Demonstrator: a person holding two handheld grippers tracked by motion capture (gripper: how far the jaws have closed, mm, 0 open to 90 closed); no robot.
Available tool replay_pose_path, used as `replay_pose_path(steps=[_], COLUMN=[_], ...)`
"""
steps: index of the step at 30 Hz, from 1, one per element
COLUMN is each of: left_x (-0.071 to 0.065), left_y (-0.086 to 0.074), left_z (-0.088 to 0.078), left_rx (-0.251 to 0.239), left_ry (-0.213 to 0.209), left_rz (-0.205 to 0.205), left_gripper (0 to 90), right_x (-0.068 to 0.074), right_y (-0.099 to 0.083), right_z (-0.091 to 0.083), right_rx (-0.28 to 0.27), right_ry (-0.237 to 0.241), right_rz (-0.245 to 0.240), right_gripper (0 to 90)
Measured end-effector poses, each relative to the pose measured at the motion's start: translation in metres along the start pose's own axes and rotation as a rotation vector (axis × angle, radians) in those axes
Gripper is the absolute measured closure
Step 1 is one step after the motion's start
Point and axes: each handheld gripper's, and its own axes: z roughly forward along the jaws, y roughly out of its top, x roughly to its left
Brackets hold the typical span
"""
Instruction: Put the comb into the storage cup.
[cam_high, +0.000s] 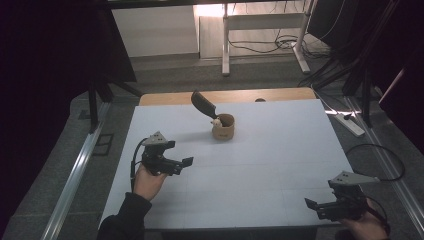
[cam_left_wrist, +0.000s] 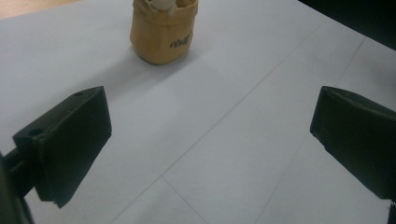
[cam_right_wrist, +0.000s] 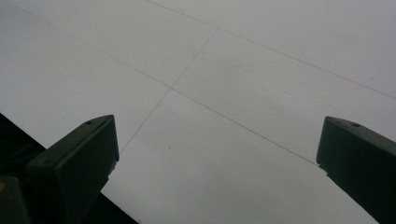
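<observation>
Right gripper (cam_high: 314, 206) sits closest to the camera in the high view, at the near right corner of the white tabletop (cam_high: 280, 150), held by a hand at the bottom edge. Its black fingers (cam_right_wrist: 74, 168) are spread wide, released, nothing between them; the right gripper view has bare white surface with faint seam lines ahead of and between them, and the tabletop's dark edge just beside one finger.

Left gripper (cam_high: 186, 162) near the left side of the tabletop, held in the person's left hand (cam_high: 146, 181), grey three-cornered plate on top. Fingers (cam_left_wrist: 70, 140) also wide apart, released, gripping nothing.

Small tan cylindrical cup with dark lettering on its side (cam_left_wrist: 162, 35) stands upright well ahead of the left fingers, apart from them, a little toward the left-hand finger in the left gripper view. Something small and pale (cam_left_wrist: 161, 4) sits at its mouth; cannot tell what.

High view: a dark flat paddle-shaped tool (cam_high: 202, 104) rises out of the cup, tilted away from both sets of fingers. Cup lies well apart from the right fingers, across the tabletop.
</observation>
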Motion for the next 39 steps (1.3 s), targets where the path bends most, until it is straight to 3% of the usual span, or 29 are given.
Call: replay_pose_path(steps=[8, 13, 39], left_x=[-0.008, -0.01, -0.024], left_y=[-0.01, -0.019, -0.049], left_z=[-0.009, -0.015, -0.05], left_rx=[0.018, 0.028, 0.025], left_ry=[0.009, 0.012, 0.058], left_rz=[0.007, -0.009, -0.041], left_gripper=[0.0, 0.0, 0.0], right_x=[0.0, 0.0, 0.001], right_y=[0.0, 0.0, 0.0], right_z=[0.0, 0.0, 0.001], right_rx=[0.0, 0.002, 0.005], right_ry=[0.0, -0.001, -0.003], right_rz=[-0.001, -0.003, -0.007], right_gripper=[0.0, 0.0, 0.0])
